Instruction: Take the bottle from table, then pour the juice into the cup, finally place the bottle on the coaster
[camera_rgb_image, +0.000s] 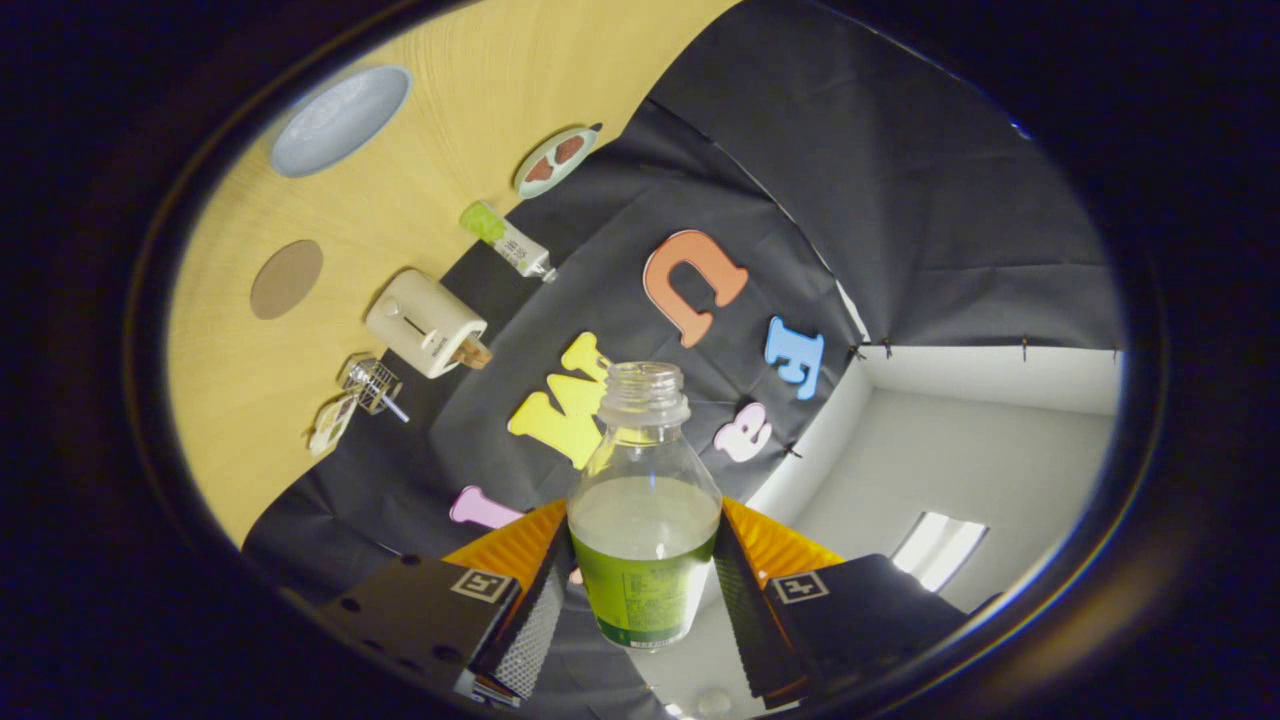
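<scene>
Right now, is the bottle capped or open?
Open: the bottle, clamped between the tongs, shows a bare threaded neck with no cap. Liquid remains inside.

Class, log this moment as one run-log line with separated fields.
gripper: shut on bottle | bottle: uncapped, held off table | coaster: bare | stage: carrying

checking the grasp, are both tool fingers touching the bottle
Touching. The gripper view shows the bottle clamped between both fingers of the tool, no gap either side.

bottle (645, 520) base hidden behind gripper (640, 600)
</scene>
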